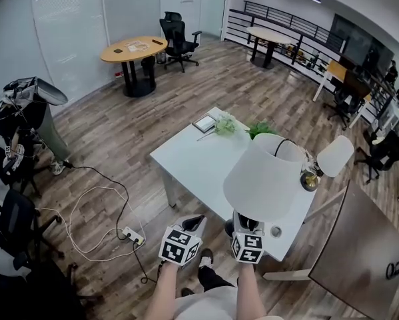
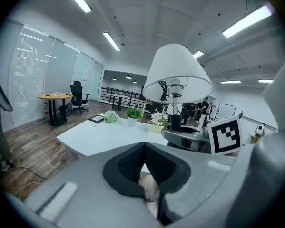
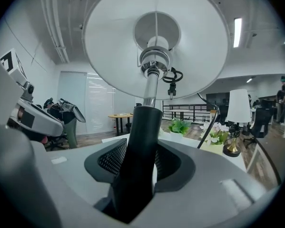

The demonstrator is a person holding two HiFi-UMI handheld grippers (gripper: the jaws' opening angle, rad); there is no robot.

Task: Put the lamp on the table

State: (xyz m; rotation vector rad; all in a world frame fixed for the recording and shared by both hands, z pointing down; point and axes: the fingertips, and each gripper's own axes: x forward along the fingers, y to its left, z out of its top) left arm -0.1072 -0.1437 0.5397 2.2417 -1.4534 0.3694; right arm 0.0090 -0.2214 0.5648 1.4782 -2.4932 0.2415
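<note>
**Lamp held upright at the desk's near edge**

The right tool (image 1: 248, 235) is clamped on the lamp (image 1: 266, 175). In the right gripper view the black stem (image 3: 141, 146) fills the gap between the jaws of the tool (image 3: 138, 171), and both dark pads press against it. The white shade (image 3: 156, 56) spreads directly above, with a thin black cord (image 3: 210, 122) hanging down beside it.

From the head view the shade covers the near right part of the white desk (image 1: 189, 153) — the lamp's base is hidden beneath it, so I cannot tell whether it touches the top.

The left tool (image 1: 192, 227) sits just beside the right one, off the desk's near edge. Its jaws are closed to a point with nothing between them (image 2: 143, 167).

Farther back on the desk stand a second lamp (image 1: 333, 157), a green plant (image 1: 260, 129), white flowers (image 1: 225, 123) and a notebook (image 1: 204, 123).
</note>
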